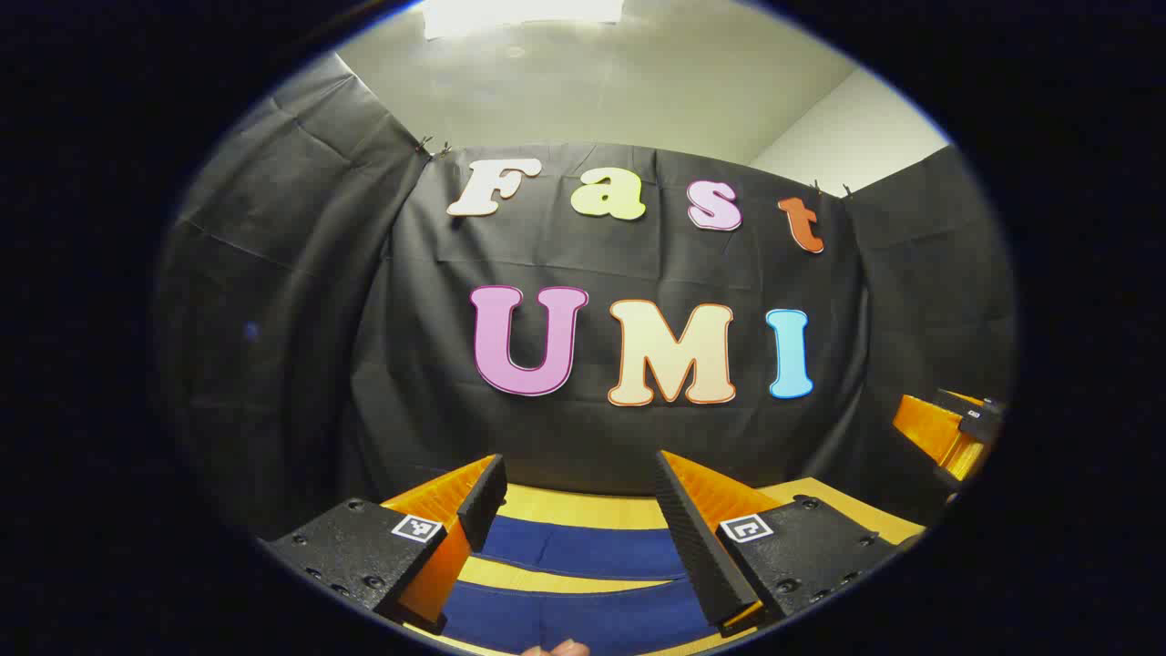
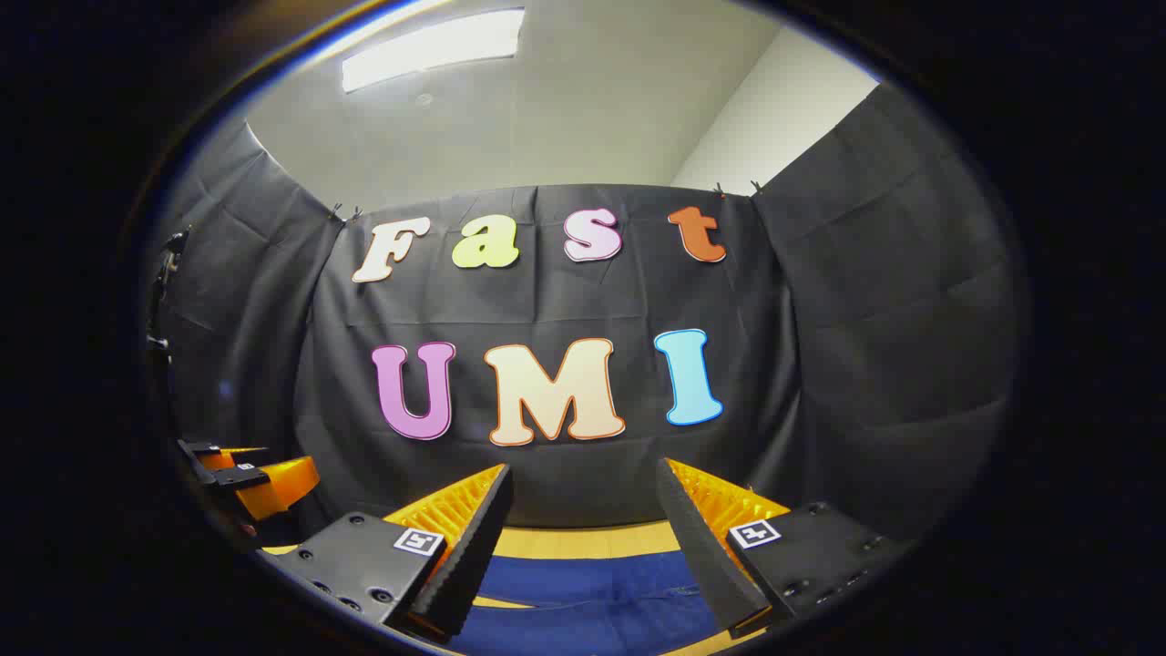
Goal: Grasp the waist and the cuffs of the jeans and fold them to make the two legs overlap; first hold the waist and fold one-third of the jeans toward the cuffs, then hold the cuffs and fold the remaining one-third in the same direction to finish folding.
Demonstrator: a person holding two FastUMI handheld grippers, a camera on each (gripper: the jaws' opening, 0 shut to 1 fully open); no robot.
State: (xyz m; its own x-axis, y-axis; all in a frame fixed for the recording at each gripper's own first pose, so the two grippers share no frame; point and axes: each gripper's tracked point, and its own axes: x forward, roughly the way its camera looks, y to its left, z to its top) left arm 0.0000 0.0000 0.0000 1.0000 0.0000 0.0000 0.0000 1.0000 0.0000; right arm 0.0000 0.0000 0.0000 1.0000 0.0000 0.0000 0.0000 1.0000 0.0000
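Blue jeans [image 1: 583, 551] lie flat on the wooden table [image 1: 583, 508] below my left gripper [image 1: 578, 478]; the two legs run side by side with a strip of table between them. That gripper hangs above them, open, with nothing between its fingers. In the right gripper view the jeans [image 2: 592, 592] lie under my right gripper [image 2: 583, 487], which is also open and holds nothing. The right gripper [image 1: 947, 428] shows at the far right of the left gripper view. The left gripper [image 2: 250, 478] shows at the far left of the right gripper view. Both face the back wall.
Black cloth walls close the booth at the back and on both sides, close behind the table's far edge [image 2: 583, 542]. A fingertip [image 1: 557, 649] shows at the bottom edge of the left gripper view.
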